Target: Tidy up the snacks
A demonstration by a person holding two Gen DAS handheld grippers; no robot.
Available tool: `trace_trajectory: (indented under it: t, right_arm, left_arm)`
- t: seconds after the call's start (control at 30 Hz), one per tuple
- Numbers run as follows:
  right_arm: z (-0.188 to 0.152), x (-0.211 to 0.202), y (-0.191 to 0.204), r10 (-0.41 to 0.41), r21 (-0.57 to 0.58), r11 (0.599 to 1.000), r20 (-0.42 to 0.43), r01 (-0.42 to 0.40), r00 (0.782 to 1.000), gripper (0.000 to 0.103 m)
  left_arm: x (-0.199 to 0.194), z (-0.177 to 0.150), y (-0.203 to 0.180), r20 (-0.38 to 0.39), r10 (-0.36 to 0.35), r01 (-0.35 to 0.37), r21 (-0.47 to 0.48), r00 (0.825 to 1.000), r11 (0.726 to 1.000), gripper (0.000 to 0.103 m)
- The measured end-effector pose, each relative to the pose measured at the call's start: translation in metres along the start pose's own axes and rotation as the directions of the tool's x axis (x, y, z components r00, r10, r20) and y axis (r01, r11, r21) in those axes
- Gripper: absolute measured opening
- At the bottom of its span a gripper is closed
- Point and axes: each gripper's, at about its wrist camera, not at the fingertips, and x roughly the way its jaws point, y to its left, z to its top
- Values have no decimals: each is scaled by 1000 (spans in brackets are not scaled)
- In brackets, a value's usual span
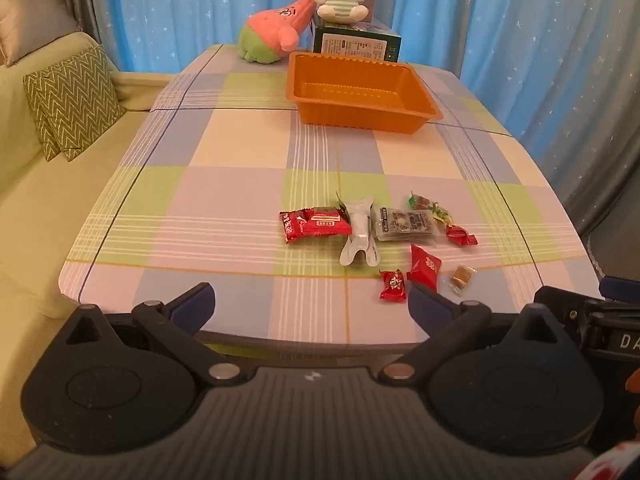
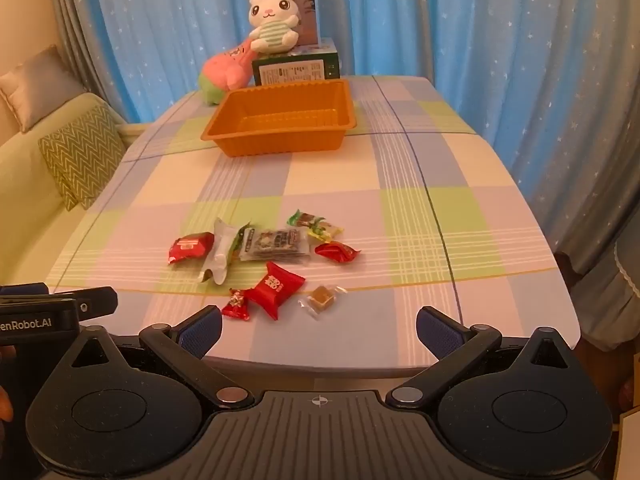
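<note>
Both tongs, left [image 1: 312, 300] and right [image 2: 319, 326], spread, unladen | snacks [image 2: 264, 258] near table edge [image 2: 320, 368] | tray [image 2: 280, 120] seemingly empty

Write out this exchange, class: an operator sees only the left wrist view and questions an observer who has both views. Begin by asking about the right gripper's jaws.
Operator: Are the right gripper's jaws open? I only see its body at my edge.
Observer: Yes. The right gripper is wide open with nothing between its fingers, over the near edge of the table.
Operator: What stands behind the white rabbit plush? My view crops it.
Observer: An upright printed card stands behind the white rabbit plush on the green box. The right wrist view shows its whole top edge.
</note>
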Motion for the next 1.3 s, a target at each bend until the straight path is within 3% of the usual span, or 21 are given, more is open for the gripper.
trace_trajectory:
  t: [0.2, 1.3]
  right_arm:
    - [1, -4, -2, 13, 25, 1000, 12, -13, 1000, 103]
    - [-5, -4, -8, 16, 59, 998, -8, -16, 1000, 103]
  left_arm:
    - [-4, -3, -1, 27, -14, 14, 4, 1000, 1000, 101]
    - [0, -5, -6, 9, -29, 29, 1, 1000, 1000, 98]
